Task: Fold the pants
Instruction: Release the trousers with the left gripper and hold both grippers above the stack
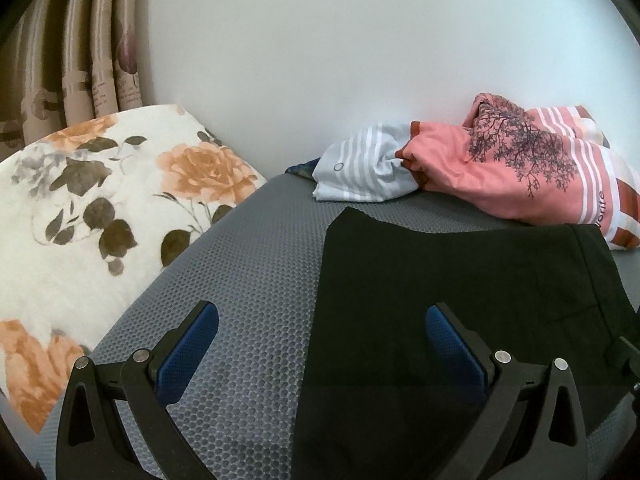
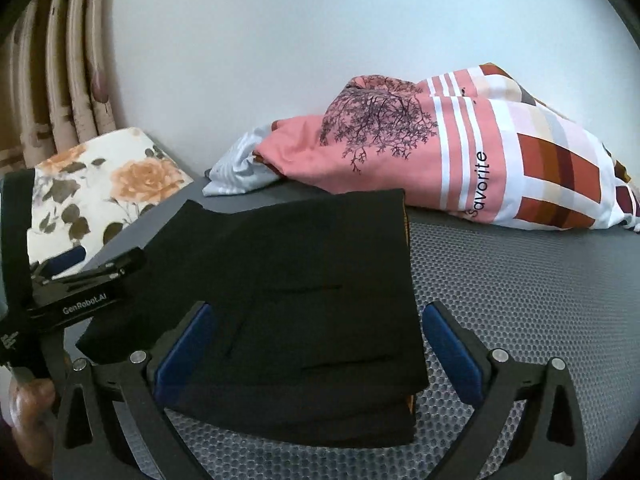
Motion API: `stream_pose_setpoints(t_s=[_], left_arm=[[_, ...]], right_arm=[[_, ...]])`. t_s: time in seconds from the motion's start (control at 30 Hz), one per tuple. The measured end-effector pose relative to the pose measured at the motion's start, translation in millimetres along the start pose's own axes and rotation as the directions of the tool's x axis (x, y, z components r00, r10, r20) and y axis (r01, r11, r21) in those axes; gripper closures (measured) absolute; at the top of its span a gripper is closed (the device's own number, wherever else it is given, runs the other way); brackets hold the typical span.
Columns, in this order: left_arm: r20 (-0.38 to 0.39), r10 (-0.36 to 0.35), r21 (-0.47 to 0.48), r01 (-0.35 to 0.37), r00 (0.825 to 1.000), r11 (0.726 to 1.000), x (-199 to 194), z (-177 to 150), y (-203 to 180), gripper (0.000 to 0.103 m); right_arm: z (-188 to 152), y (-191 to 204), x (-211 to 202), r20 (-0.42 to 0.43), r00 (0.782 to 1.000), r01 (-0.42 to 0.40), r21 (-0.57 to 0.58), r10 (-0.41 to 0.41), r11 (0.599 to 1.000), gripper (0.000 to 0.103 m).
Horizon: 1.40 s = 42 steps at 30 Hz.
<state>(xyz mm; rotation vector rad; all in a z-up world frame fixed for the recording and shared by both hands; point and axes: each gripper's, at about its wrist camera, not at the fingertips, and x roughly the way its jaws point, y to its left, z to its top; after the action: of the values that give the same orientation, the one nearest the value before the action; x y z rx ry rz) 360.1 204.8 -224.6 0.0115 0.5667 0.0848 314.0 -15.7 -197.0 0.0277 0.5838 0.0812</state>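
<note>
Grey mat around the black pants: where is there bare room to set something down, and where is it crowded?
Bare mat lies between the floral pillow and the left edge of the folded black pants. More lies right of the pants, in front of the pink bedding. The back by the wall is crowded with that bedding and a striped white cloth.
</note>
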Motion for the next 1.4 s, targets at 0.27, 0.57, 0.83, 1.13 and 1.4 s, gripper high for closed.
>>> stream_pose_setpoints(t_s=[0.27, 0.57, 0.83, 1.13, 1.4], left_arm=[[0.043, 0.01, 0.038, -0.011, 0.999, 0.999, -8.3, 0.4, -9.0, 0.0], [0.08, 0.018, 0.08, -0.024, 0.997, 0.996, -15.4, -0.5, -17.1, 0.0], [0.079, 0.018, 0.081, -0.025, 0.997, 0.996, -14.8, -0.1, -16.9, 0.0], [0.079, 0.019, 0.081, -0.026, 0.997, 0.996, -14.4, 0.7, -17.7, 0.0], [0.08, 0.019, 0.082, -0.026, 0.997, 0.996, -14.8, 0.3, -18.0, 0.0]], right_arm=[[-1.0, 4.5, -1.9, 0.008, 1.0, 0.022, -0.023, -0.022, 0.999, 0.0], [0.4, 7.9, -0.9, 0.01, 0.999, 0.04, -0.055, -0.039, 0.998, 0.0], [0.2, 8.9, -1.3, 0.014, 0.999, 0.043, -0.061, -0.043, 0.997, 0.0], [1.3, 9.7, -0.8, 0.014, 0.999, 0.047, -0.068, -0.046, 0.997, 0.0], [1.3, 10.7, -1.8, 0.026, 0.999, 0.049, -0.079, -0.047, 0.996, 0.0]])
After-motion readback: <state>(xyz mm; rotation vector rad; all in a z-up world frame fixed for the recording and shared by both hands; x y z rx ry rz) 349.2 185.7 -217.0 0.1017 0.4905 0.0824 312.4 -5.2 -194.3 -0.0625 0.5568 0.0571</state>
